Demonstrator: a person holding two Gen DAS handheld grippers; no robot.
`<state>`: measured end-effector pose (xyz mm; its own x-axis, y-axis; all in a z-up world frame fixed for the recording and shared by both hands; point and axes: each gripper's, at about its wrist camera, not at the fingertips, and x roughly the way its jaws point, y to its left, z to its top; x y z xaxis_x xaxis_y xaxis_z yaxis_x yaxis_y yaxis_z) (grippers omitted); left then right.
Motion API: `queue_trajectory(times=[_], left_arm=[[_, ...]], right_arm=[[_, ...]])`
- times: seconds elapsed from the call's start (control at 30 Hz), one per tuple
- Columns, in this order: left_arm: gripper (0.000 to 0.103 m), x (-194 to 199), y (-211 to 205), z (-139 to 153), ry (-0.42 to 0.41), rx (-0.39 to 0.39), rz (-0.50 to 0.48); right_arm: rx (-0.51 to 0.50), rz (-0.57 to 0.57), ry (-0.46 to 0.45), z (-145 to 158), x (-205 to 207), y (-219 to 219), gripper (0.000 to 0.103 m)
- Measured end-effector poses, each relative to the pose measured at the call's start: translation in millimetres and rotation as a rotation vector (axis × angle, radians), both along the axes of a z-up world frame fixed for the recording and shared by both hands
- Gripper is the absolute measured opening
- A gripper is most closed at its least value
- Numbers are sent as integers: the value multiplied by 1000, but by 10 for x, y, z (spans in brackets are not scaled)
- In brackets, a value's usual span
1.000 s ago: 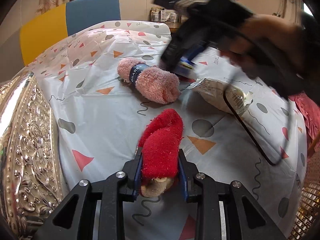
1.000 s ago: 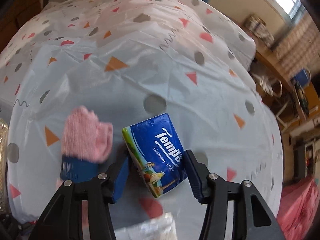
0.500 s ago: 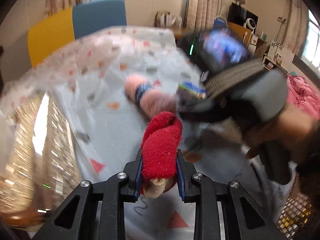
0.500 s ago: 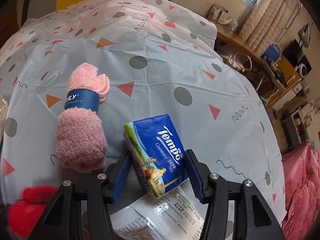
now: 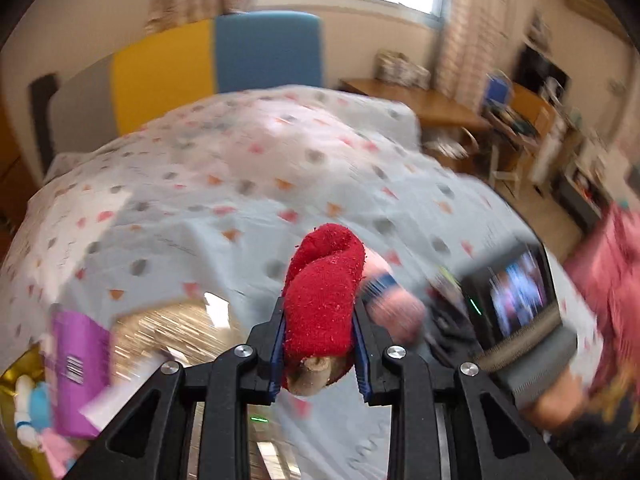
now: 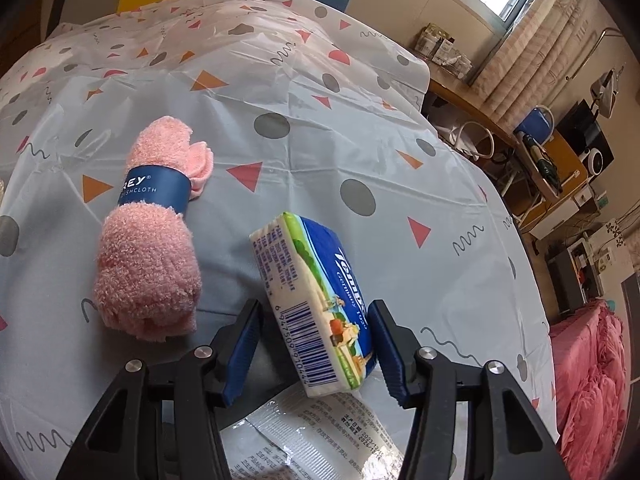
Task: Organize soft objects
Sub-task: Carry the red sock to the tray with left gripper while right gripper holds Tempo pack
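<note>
Left wrist view: left gripper (image 5: 319, 350) clamps a red plush sock (image 5: 324, 296) at 6 o'clock, above a blurred patterned tablecloth (image 5: 208, 184).

Right wrist view: right gripper (image 6: 318, 354) spread wide; Tempo tissue pack (image 6: 318, 300) tilted between the pads, rolled pink washcloth (image 6: 154, 236) at 9 o'clock.

- Red sock (image 5: 322, 300): fuzzy, matt terry cloth.
- Pink washcloth (image 6: 150, 248): fluffy cloth, with a smooth navy paper band (image 6: 154, 188).
- Tissue pack (image 6: 316, 300): glossy printed plastic wrap.
- Tablecloth (image 6: 320, 128): smooth, creased, faintly shiny plastic sheet.
- Tray (image 5: 180, 328): shiny embossed metal.
</note>
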<state>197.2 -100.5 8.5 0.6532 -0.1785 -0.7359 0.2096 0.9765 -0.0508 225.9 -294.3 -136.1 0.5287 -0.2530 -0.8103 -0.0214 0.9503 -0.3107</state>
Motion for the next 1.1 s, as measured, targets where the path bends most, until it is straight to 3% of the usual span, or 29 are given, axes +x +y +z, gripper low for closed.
queue_trajectory(times=[0.27, 0.4, 0.57, 0.7, 0.87, 1.1], left_arm=[[29, 118, 1262, 487, -89, -15, 238], [29, -60, 1871, 467, -107, -4, 347], [29, -556, 2451, 304, -143, 49, 459], [29, -975, 2732, 151, -163, 77, 535], [30, -1452, 2978, 19, -175, 46, 609], [30, -1872, 3135, -90, -170, 33, 646]], right_arm=[[-37, 28, -5, -10, -30, 74, 50], [-63, 44, -7, -17, -46, 118, 47], [-86, 53, -12, -28, -62, 153, 46], [-125, 77, -13, -51, -73, 204, 44], [-187, 88, 2, -80, -93, 310, 38], [-350, 40, 20, -182, -143, 576, 29]])
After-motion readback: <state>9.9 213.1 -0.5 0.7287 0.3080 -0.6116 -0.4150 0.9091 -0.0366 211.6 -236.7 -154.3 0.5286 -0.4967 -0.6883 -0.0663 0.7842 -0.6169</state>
